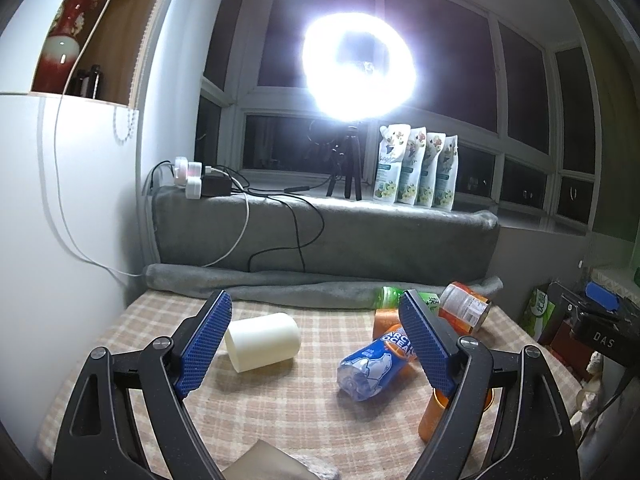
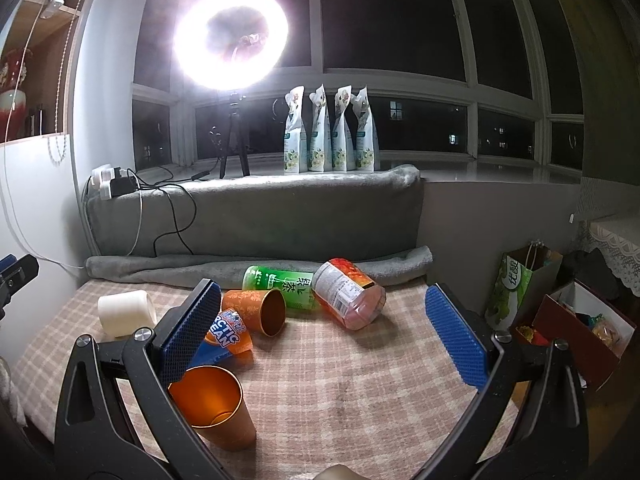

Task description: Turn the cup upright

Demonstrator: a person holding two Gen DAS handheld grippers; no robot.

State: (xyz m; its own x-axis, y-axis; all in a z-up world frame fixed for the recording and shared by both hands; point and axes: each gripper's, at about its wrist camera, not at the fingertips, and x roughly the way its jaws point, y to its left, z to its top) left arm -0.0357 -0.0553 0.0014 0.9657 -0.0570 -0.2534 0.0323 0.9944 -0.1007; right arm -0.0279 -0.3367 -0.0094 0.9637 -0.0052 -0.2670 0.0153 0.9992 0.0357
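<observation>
A white cup (image 1: 262,341) lies on its side on the checked table cloth (image 1: 280,408), just right of my left gripper's left finger; it also shows far left in the right wrist view (image 2: 126,314). An orange patterned cup (image 2: 256,311) lies on its side with its mouth toward me. A plain orange cup (image 2: 214,410) stands upright by my right gripper's left finger. My left gripper (image 1: 316,340) is open and empty above the cloth. My right gripper (image 2: 320,334) is open and empty.
A blue Arctic Ocean bottle (image 1: 374,364), a green tea bottle (image 2: 280,284) and an orange-labelled jar (image 2: 348,296) lie on the cloth. A grey rolled blanket (image 1: 320,284) borders the back. A ring light (image 1: 358,66), cables and pouches (image 1: 416,168) are on the sill. Boxes (image 2: 580,332) stand right.
</observation>
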